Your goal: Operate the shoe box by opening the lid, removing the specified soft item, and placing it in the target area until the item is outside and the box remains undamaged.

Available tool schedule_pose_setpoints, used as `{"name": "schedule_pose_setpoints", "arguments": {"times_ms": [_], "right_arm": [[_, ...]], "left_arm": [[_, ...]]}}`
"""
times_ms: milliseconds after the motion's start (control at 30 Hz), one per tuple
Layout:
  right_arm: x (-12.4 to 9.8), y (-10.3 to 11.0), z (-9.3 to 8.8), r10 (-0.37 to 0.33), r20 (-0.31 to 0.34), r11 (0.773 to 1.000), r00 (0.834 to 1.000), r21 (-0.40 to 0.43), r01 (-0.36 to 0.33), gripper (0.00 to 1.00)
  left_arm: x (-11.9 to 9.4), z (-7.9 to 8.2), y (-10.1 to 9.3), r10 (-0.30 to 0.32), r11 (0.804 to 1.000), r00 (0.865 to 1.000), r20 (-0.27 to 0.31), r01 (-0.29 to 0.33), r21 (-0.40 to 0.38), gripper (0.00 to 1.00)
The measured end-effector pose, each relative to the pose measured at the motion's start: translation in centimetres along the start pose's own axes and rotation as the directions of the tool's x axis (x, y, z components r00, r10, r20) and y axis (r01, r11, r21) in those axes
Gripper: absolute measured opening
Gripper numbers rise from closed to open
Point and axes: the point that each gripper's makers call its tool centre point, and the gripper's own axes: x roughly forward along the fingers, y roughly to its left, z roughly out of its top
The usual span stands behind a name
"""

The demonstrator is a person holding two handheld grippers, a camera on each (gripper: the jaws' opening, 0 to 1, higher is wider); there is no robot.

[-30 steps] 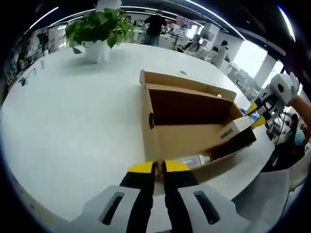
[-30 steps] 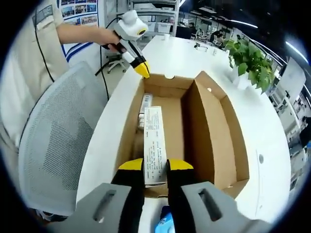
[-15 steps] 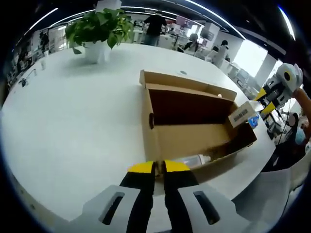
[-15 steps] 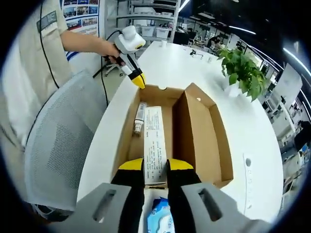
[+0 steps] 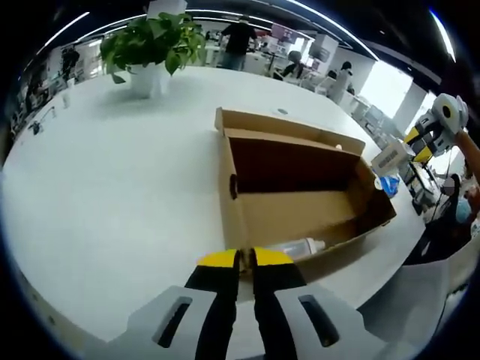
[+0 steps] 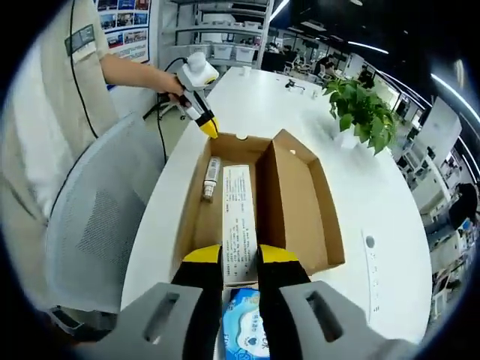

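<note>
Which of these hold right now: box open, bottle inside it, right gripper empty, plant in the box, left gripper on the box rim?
1. The box is open. True.
2. A bottle lies inside the box. True.
3. The right gripper is empty. False: a white labelled pack sits between its jaws.
4. The plant stands in the box. False: it stands on the table, beyond the box.
5. The left gripper is shut on the box rim. True, as far as the left gripper view shows: its jaws meet at the near wall.
</note>
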Motion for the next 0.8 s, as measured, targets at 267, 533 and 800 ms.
{"name": "schedule_pose_setpoints", "arguments": {"times_ms": [267, 533, 800], "right_arm": [[-1.6, -0.6, -1.1, -0.019, -0.006, 1.000, 1.000, 0.005, 0.019, 0.14], [-3.3, -1.4, -2.6, -0.045, -0.016, 0.999, 0.999, 0.010, 0.045, 0.14], [-4.9, -2.1, -4.2, -0.069, -0.033, 0.997, 0.997, 0.023, 0.070, 0.14]], "left_arm": [[-0.1, 0.0, -0.2, 0.004, 1.000, 1.000, -0.001, -0.004, -0.001, 0.03], [-0.1, 0.0, -0.2, 0.003, 1.000, 1.000, -0.008, -0.003, 0.006, 0.03], [0.0, 0.0, -0.1, 0.001, 1.000, 1.000, -0.016, -0.001, 0.009, 0.03]]}}
